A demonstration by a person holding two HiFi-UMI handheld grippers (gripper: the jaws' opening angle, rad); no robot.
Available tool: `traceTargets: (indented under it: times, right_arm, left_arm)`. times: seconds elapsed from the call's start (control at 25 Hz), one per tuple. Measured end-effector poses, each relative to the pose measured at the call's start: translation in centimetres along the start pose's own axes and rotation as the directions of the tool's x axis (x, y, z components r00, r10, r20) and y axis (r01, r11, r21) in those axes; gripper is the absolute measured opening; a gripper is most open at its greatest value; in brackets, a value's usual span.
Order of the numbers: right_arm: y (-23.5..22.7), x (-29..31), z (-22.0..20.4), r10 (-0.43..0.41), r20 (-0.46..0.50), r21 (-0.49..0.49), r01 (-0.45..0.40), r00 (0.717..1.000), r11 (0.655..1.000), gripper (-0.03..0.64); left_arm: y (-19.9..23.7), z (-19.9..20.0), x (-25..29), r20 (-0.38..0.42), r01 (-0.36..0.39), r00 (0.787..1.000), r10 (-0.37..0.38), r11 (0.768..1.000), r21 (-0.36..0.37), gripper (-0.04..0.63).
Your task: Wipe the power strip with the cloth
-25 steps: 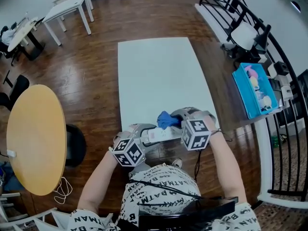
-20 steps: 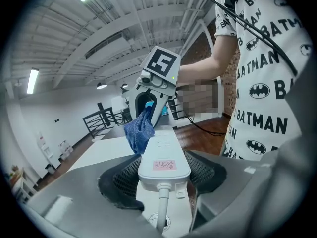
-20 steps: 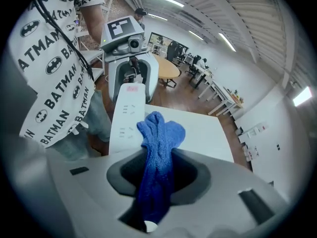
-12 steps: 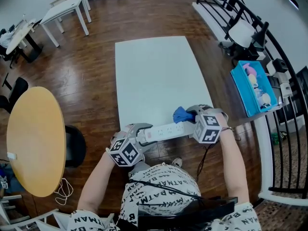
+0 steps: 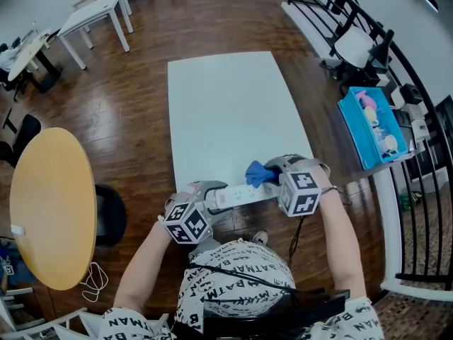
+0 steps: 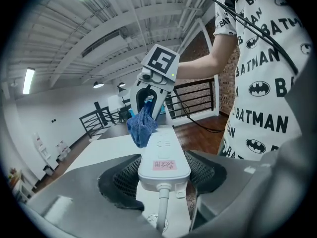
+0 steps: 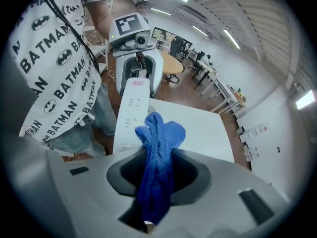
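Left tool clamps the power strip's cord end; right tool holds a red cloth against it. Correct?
The cloth is blue, as the right gripper view shows. The left tool does clamp the power strip at its cord end, and the right tool holds the cloth against it.

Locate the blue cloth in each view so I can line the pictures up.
Head view: blue cloth lower centre, on the right end of the power strip.
Left gripper view: blue cloth just left of centre, on the far part of the power strip.
Right gripper view: blue cloth centre to bottom, clamped between the jaws, power strip behind it.
Shared landmark: the power strip, in all three views.
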State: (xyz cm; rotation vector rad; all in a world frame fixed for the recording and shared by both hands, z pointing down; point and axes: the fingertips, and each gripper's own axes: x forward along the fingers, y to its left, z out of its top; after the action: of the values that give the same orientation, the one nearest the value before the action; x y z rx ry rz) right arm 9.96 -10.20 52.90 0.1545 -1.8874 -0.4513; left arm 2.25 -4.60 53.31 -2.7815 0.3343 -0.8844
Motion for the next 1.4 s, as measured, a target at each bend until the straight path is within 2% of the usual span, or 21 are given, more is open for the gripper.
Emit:
traceTargets:
  times: [0.36,0.6,0.76,0.92,1.0,1.4]
  right_arm:
    - [0.5,0.7,5.7,0.04,0.082,-0.088,-0.033,0.996,0.996,0.121]
    - [-0.2,0.5,8.1,0.034,0.146,-0.123,-0.016,0.989,0.992,0.121]
    - [0.4,0.6,8.5,0.061,0.108,-0.208,-0.038,0.992,0.977,0.121]
    - [1.5,0.8,7.3,0.058,0.023,-0.36,-0.046,0.998,0.932,0.121]
    - [1.8,0.9,6.6,0.056,-0.003,-0.396,-0.053,0.998,0.917,0.121]
    - [1.3,0.9,1.3,0.048,-0.099,-0.348,-0.079,0.994,0.934,0.121]
  left_arm:
    - [-0.5,0.3,0.6,0.002,0.013,1.0,-0.013,1.0,0.018,0.279]
    - [-0.9,0.8,0.8,0.007,0.021,1.0,-0.021,0.999,0.03,0.279]
    - [-0.9,0.7,0.3,0.01,0.01,1.0,-0.011,0.999,0.034,0.279]
    - [-1.1,0.6,0.1,0.008,0.011,1.0,-0.011,0.999,0.045,0.279]
    - [-1.1,0.6,-0.1,0.007,0.008,1.0,-0.008,0.999,0.05,0.279]
    - [-0.3,0.5,-1.2,0.029,-0.016,0.999,0.015,1.0,0.026,0.279]
